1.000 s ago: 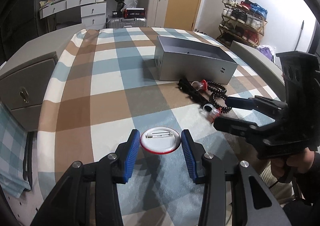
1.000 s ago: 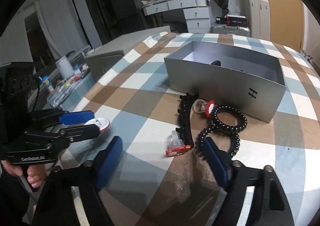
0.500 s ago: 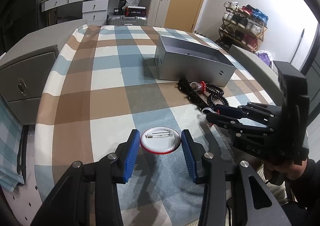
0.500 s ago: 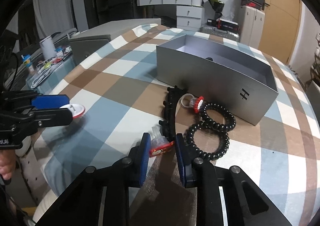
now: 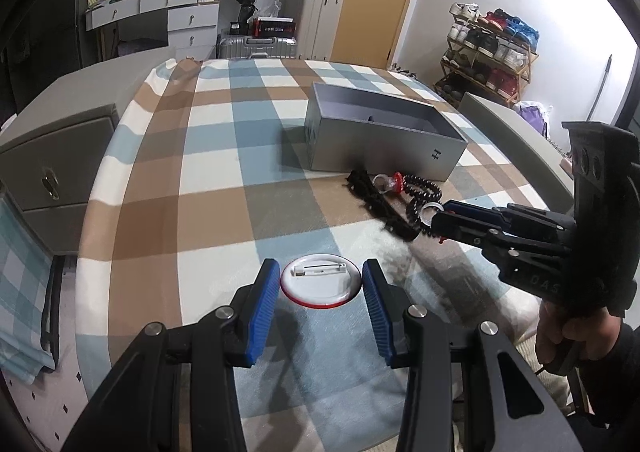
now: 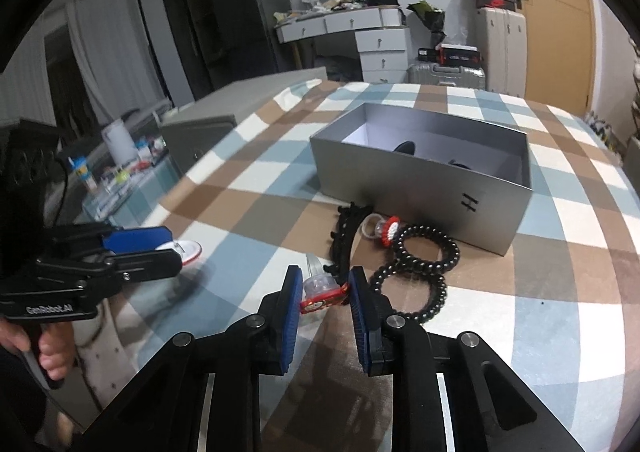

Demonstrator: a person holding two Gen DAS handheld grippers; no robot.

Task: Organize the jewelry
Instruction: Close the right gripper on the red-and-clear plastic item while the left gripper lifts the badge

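Left gripper [image 5: 320,292] at 6 o'clock of the left wrist view, blue pads clamped on the round white pin badge with red rim [image 5: 319,280], pin side up, just above the checked brown, blue and white tablecloth [image 5: 224,187]. From the right wrist view, same gripper [image 6: 176,248] at 9 o'clock, badge rim [image 6: 191,250] peeking out between its jaws, a hand [image 6: 52,352] on the grip below.

Toward 1 o'clock from the badge: open grey cardboard box marked H [image 5: 384,147], a dark item inside, kind not clear. Just in front of the box, at its 6 o'clock: black toothed hair clip [image 6: 344,240], clear ring with red and white top [image 6: 386,230], black spiral hair tie twisted into a figure eight [image 6: 416,264], all touching or nearly so.

Right gripper [image 6: 325,294] at 6 o'clock of its own view, blue pads pressed on a small clear plastic ring with red base [image 6: 322,290], lifted slightly off the cloth, just beside the hair tie. Same gripper [image 5: 434,221] at 3 o'clock of the left view.
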